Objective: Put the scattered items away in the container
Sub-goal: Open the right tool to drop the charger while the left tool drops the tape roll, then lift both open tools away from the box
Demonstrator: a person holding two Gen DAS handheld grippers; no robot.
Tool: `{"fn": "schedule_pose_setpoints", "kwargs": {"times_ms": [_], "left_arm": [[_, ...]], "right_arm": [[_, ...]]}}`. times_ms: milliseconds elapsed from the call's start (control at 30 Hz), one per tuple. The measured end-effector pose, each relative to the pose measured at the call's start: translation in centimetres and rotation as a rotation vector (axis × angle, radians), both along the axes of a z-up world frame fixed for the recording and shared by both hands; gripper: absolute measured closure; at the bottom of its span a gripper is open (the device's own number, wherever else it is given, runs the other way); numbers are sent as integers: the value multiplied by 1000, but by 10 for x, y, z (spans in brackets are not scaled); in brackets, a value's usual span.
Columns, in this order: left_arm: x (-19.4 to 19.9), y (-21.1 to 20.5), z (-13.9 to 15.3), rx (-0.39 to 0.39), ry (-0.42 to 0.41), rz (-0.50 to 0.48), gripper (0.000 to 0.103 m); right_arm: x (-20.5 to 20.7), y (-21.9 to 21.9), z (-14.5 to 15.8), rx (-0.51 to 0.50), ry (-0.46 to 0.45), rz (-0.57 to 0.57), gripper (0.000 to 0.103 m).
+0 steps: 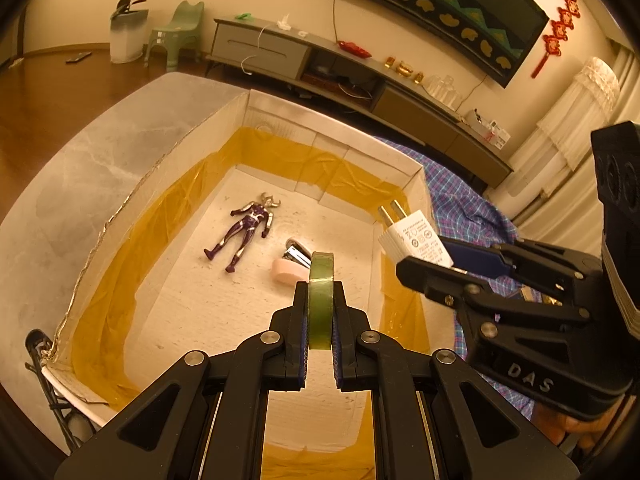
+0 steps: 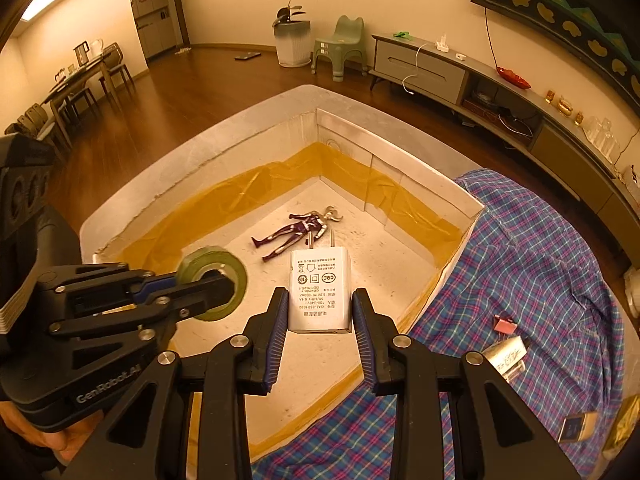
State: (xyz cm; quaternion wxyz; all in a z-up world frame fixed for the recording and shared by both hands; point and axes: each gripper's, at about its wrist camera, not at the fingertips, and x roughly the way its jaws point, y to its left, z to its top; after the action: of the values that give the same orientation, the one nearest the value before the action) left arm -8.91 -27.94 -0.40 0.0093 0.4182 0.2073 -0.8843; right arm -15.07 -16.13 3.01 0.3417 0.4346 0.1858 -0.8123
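A green tape roll (image 1: 320, 300) is pinched edge-on by the left gripper (image 1: 320, 320), and a white USB charger (image 2: 319, 289) is clamped by its flat sides in the right gripper (image 2: 320, 312). Both are held over the cardboard box (image 2: 420, 178). Light, rigid, slightly slick stuff, probably best gripped on the flats.

the box (image 2: 436, 184) looks like rough, matt white cardboard, its inner walls lined with glossy, wrinkled yellow tape (image 2: 240, 196). the toy figure (image 2: 298, 232) is shiny plastic, purple and silver. the charger (image 2: 320, 292) is smooth white plastic with two metal prongs. the tape roll (image 2: 212, 276) is glossy green. the checked cloth (image 2: 532, 264) is soft woven fabric. the floor (image 2: 192, 92) is polished wood.
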Motion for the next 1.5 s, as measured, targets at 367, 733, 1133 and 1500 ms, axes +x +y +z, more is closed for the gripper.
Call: {"fn": "schedule_pose_setpoints", "kwargs": {"times_ms": [367,733,1133,1500], "left_arm": [[-4,-7,-9,-17,-37,-19,93],[-3,-14,-13,-11,-63,-45,93],[-12,-21,-19,2,-125,-70,90],[-2,-9,-8,-44,-135,-62,82]], "right_arm": [[-23,-15,-15,99,20,13,69],[-45,-27,-34,195,33,18,71],[-63,-37,-37,229,24,9,74],[-47,-20,-31,204,7,17,74]]}}
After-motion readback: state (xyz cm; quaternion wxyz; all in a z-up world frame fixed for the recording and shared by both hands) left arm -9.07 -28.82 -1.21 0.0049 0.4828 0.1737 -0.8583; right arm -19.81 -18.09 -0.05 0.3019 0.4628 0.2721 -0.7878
